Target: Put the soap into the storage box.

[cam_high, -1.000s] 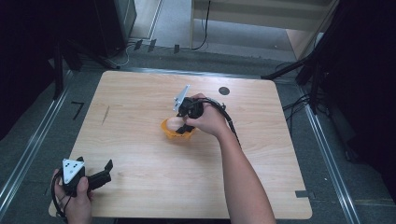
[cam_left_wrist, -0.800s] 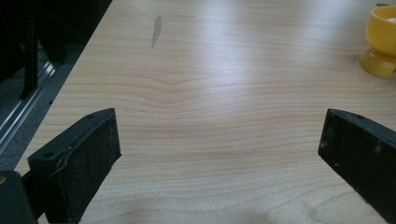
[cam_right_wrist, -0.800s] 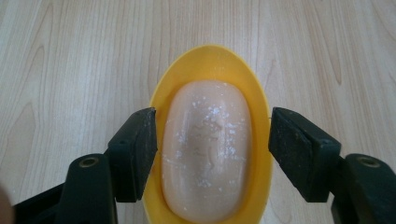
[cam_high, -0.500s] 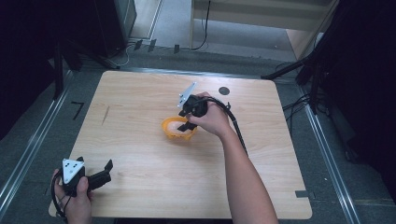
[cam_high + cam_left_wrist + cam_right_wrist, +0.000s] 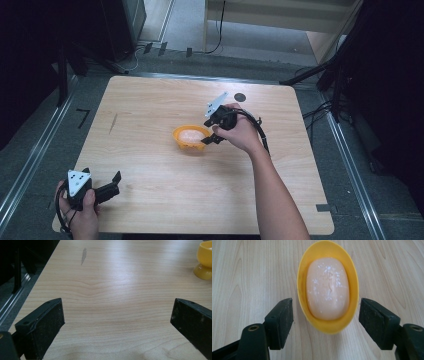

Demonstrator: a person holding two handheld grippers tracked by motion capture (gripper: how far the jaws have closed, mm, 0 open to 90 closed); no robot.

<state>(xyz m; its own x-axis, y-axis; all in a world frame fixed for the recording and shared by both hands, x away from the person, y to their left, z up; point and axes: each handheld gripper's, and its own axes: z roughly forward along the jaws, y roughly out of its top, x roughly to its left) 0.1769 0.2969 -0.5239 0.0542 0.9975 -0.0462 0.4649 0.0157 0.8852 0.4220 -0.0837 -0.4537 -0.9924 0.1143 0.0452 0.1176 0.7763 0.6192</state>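
Having just been opened, the right tongs (image 5: 325, 322) now stand released, their two black jaws apart on either side of the near end of the yellow dish (image 5: 327, 285), with neither pad pressing on its rim. A second ago, in the high view, the same tongs were held shut directly over the dish; now they are seen drawn back a little toward the person, at the dish's right edge (image 5: 191, 138). The pale soap bar (image 5: 327, 288) is seen lying lengthwise in the dish, which is standing near the middle of the worktop (image 5: 150, 100).

From this it is judged that the soap has been set down and let go, and that the placing step is as good as finished; what remains would be for the right tongs to be lifted clear without the dish being nudged.

The left tongs (image 5: 116, 181) are held wide open, empty, low over the worktop at its near left corner, well apart from the dish, whose yellow foot (image 5: 204, 272) is caught at the far right of the left gripper view. No change is noted there.
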